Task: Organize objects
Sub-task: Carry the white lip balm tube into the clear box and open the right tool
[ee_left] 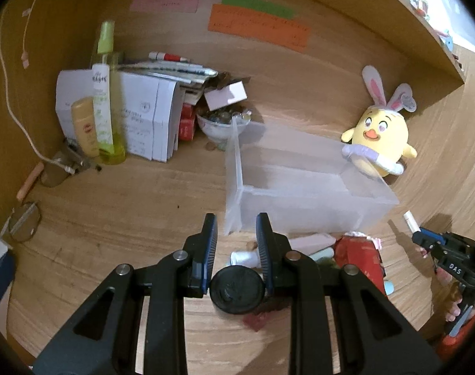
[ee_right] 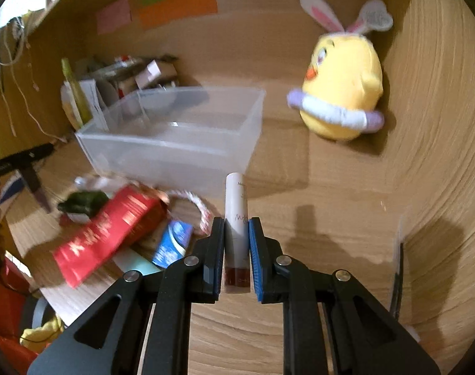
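R tongs [ee_right: 236, 237] squeeze a white tube [ee_right: 236, 218], just in front of the clear box [ee_right: 175, 143]. L tongs [ee_left: 236, 234] grip a black round lid [ee_left: 237, 289] above the surface [ee_left: 128, 206].

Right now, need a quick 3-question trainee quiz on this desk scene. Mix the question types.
1. True or false: the right hand-held gripper is shut on a slim white tube.
2. What does the left hand-held gripper hold?
A. a red packet
B. a round black cap
C. a marker
3. Fill in: the translucent storage bin on the desk is ____ (empty or full).

Key:
1. True. The pads press the tube on both sides.
2. B. The round black cap sits deep between the fingers.
3. Empty. Nothing shows inside in either view.
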`<state>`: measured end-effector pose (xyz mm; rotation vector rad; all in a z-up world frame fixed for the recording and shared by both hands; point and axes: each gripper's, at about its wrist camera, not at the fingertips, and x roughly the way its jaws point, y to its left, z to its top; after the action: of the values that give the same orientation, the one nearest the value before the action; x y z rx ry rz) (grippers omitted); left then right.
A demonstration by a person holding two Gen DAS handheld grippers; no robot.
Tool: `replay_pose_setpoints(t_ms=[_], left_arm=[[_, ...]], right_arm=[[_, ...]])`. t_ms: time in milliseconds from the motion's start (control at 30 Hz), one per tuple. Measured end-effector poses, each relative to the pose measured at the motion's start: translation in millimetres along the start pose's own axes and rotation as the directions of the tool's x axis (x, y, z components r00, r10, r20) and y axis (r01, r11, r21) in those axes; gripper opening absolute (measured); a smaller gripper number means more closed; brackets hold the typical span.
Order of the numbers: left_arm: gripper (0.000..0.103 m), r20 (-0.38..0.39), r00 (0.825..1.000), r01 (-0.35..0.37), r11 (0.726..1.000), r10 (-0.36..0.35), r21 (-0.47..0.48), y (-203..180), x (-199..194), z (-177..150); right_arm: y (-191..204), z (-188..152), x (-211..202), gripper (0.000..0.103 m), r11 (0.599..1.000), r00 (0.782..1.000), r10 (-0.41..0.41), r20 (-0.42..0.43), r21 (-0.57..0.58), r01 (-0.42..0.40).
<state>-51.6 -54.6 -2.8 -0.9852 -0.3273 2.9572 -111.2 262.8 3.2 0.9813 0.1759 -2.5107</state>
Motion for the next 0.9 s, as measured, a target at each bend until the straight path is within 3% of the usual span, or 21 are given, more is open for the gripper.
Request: replay_pose_setpoints(t_ms=[633,900], left_arm=[[0.025,0.067,0.998,0.015,0.999,-0.018,0.044,-20,-13,52],[0.025,0.076,0.997,0.025,0.997,-0.031,0.071,-38,-5,73]], right_arm=[[20,53,-7,0.014,0.995,0.985,0.100,0.141,-0.030,-0.097],[26,70,4,0.014,0.991,0.981,0.133,0.143,-0.047,-0.128]])
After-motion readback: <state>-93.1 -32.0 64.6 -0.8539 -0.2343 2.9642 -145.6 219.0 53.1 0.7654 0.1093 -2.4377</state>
